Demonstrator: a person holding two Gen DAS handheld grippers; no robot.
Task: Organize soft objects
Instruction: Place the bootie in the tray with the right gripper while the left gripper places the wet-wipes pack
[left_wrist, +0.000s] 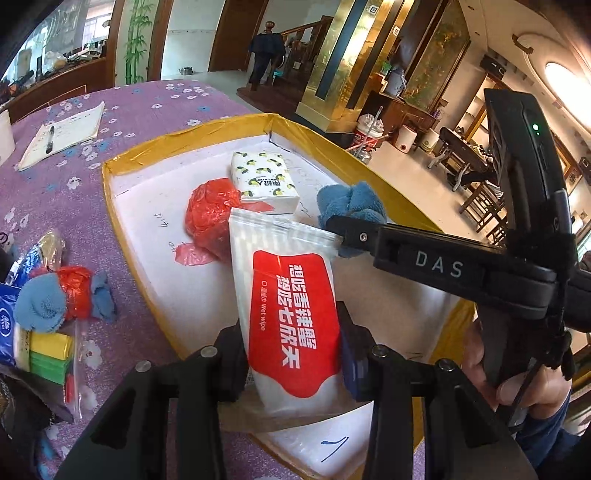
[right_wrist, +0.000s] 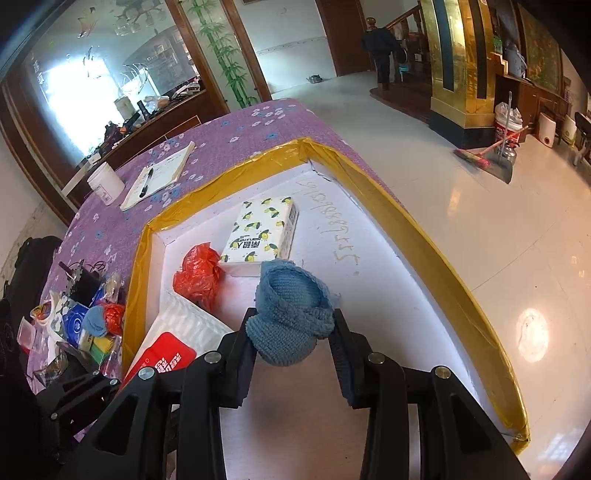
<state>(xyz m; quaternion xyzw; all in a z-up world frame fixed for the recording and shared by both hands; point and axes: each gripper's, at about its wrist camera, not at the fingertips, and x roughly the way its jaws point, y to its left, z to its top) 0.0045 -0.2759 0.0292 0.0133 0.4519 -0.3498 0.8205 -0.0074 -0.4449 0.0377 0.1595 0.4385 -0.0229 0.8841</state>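
My left gripper is shut on a white and red wet wipe pack, held over the white foam tray with a yellow taped rim. My right gripper is shut on a blue knitted cloth, also over the tray; it shows in the left wrist view too. In the tray lie a crumpled red plastic bag and a lemon-print tissue pack. The wipe pack, the red bag and the tissue pack show in the right wrist view.
On the purple flowered tablecloth left of the tray lie a blue cloth with a red bag, a blue pack, yellow and green items in a clear bag, and a notebook with a pen. A white jar stands near the notebook.
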